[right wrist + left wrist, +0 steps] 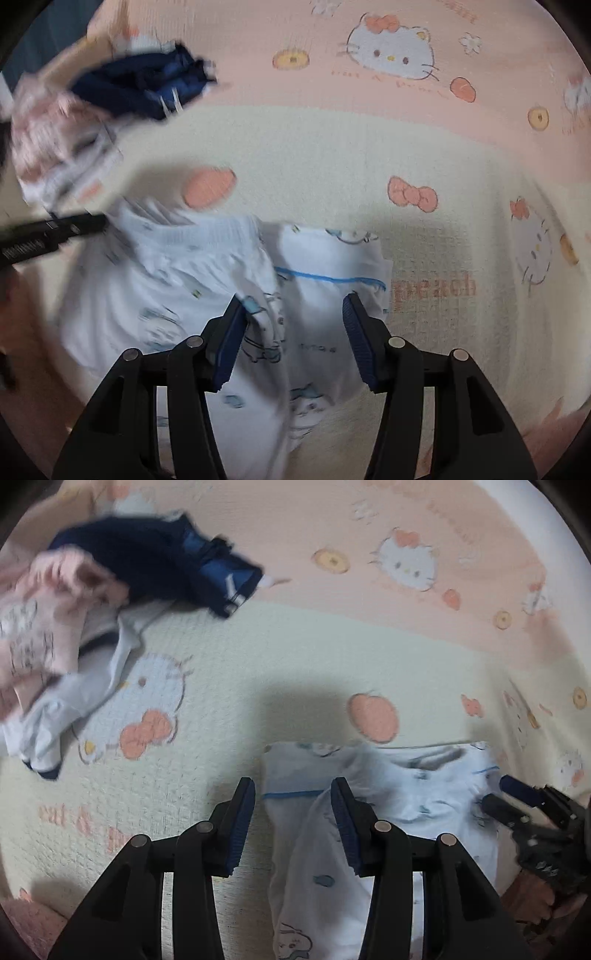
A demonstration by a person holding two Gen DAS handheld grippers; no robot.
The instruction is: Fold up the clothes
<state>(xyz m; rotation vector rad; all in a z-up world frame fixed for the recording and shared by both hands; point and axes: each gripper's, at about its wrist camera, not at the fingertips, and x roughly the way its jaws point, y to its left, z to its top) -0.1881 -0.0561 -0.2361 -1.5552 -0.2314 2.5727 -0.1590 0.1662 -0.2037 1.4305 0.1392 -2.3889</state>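
The white cotton garment printed with pale blue cartoon figures and edged with a blue line (373,797) lies rumpled on the cream and peach cartoon-cat quilt (295,657), just ahead of both tools. The left gripper (291,830) has its fingers apart, holding nothing, with one finger over the garment's left part; the right gripper (291,339) is likewise spread wide above the cloth, empty. The garment looks partly doubled over itself, though whether that is a fold in progress or a loose heap I cannot tell. To fold it well, I judge each gripper should pinch a matching edge or corner, draw the cloth taut between them, and lay it over flat so no wrinkles are trapped. Counted: two grippers, one white garment in front, and at the far left a pile of at least three pieces, namely a navy blue garment (159,565), a pink printed one (40,635) and a pale white one (70,709).
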